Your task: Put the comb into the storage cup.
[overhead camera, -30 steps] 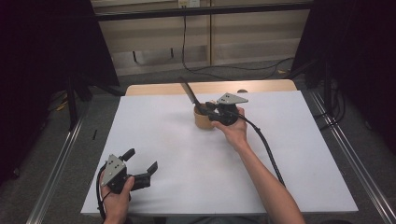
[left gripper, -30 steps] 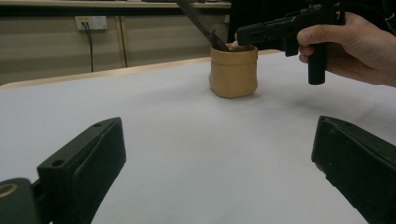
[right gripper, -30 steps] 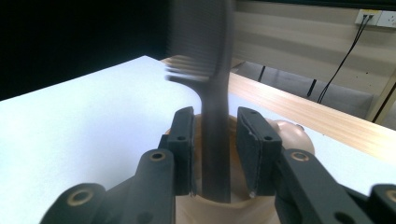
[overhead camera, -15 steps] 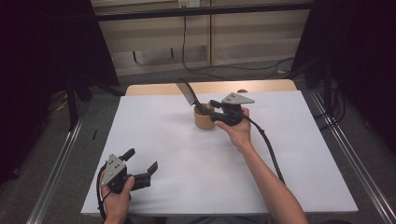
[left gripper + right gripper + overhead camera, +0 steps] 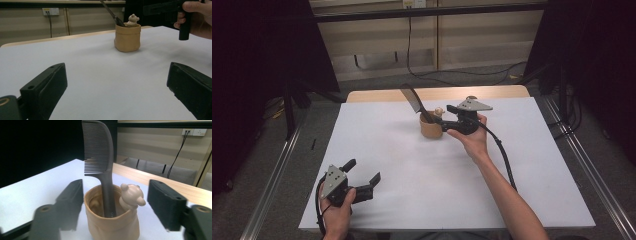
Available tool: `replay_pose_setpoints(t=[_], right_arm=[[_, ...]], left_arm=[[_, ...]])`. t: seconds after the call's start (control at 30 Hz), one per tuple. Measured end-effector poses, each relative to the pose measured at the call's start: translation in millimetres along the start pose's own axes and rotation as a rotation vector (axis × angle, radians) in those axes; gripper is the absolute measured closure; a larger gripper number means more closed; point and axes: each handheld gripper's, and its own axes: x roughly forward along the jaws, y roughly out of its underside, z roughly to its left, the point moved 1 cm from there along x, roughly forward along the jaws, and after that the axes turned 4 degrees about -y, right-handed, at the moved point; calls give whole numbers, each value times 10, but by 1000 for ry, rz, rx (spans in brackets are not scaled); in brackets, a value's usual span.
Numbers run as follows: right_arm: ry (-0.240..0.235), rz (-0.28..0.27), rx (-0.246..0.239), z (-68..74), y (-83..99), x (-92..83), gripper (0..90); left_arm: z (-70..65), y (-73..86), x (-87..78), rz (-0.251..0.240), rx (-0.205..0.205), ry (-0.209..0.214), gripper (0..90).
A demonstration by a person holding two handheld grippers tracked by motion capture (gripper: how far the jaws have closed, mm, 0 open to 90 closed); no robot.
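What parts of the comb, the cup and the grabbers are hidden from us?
- Comb: its handle end, in the right gripper view, sits down inside the cup.
- Cup: its bottom is cut off by that view's lower edge.
- Left gripper: part of its body, in the high view, is covered by the hand.

The right gripper [image 5: 439, 119] is held up, and its jaws have just been opening wide. The left gripper [image 5: 362, 172] rests low with its jaws apart.

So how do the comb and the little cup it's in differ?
The comb is dark grey, flat and tall; the cup is tan, squat and round. The comb leans, rising well above the rim, while the cup sits upright on the table. Neither touches the open right tool.
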Motion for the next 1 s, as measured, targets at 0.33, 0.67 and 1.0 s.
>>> replay_pose_setpoints(t=[0.33,0.67,1.0], right_arm=[[32,-3,41,-31,-23,-129,80],[107,-3,53,-87,-16,-263,5],[150,-14,32,-113,71,-443,21]], left_arm=[[6,-3,12,-6,-10,-17,32],[15,0,10,0,-1,-39,32],[17,3,7,-4,3,-40,31]])
